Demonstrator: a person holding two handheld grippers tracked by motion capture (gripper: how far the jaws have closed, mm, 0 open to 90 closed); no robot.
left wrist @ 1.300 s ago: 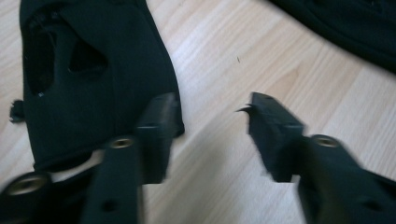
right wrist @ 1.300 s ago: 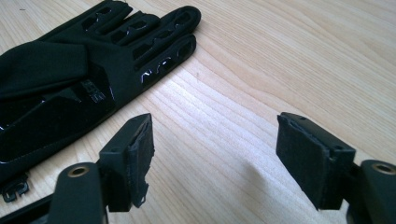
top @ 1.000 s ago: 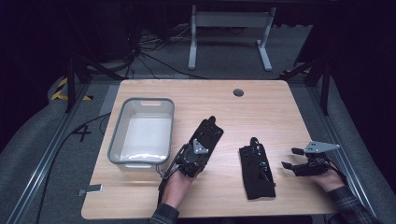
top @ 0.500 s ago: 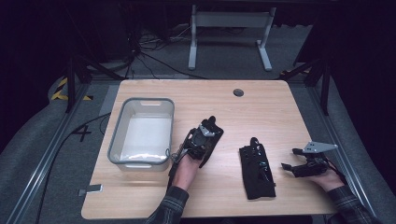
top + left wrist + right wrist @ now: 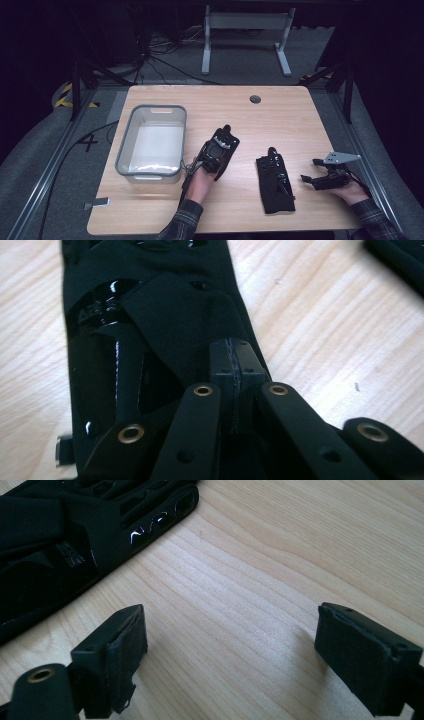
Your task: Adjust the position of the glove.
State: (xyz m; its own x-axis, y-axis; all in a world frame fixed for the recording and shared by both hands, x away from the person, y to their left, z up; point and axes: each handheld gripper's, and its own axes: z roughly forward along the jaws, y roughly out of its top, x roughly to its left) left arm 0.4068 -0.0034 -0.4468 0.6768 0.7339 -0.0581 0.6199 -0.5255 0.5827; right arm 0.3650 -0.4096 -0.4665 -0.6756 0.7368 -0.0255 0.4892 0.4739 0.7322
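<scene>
Two black gloves are seen on the wooden surface, one at each hand-held gripper. The left hand-held gripper is clamped on a black glove: in the left gripper view its pads are pressed together with a fold of the fabric pinched at their tips, and glossy plastic panels are seen on the glove beyond them. Whether that glove is lifted or lies on the wood cannot be told. A grey plastic bin is placed just beside this hand-held gripper, on its left, with a white floor inside.

The right hand-held gripper is held low over the surface with its jaws wide apart; they have just been opening, and nothing but bare wood is seen between them in the right gripper view. The second glove is laid flat just ahead of its tips, near but apart from them; in the right gripper view its edge is seen beyond the left pad.
</scene>
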